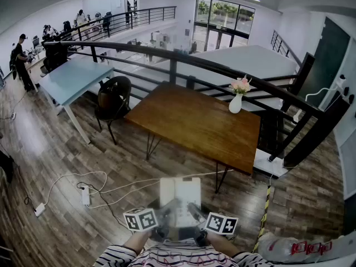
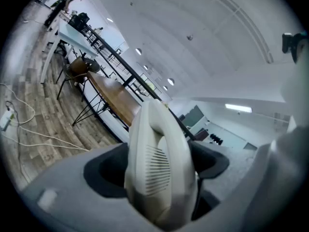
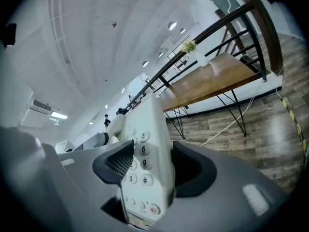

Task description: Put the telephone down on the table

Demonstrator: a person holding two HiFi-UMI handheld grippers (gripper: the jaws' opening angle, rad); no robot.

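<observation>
A white telephone (image 1: pixel 179 196) hangs in the air in front of me, over the wooden floor and short of the brown wooden table (image 1: pixel 183 121). My left gripper (image 1: pixel 166 217) is shut on its handset side; in the left gripper view the handset (image 2: pixel 161 153) fills the gap between the dark pads of the left gripper (image 2: pixel 157 170). My right gripper (image 1: pixel 194 211) is shut on the keypad side, and in the right gripper view the number keys (image 3: pixel 143 151) show between the pads of the right gripper (image 3: pixel 147 166).
A white vase of flowers (image 1: pixel 236 100) stands at the table's far right edge. A dark chair (image 1: pixel 114 98) and a blue table (image 1: pixel 72 78) are to the left. White cables and a power strip (image 1: pixel 85 195) lie on the floor. A black railing (image 1: pixel 222 71) runs behind the table.
</observation>
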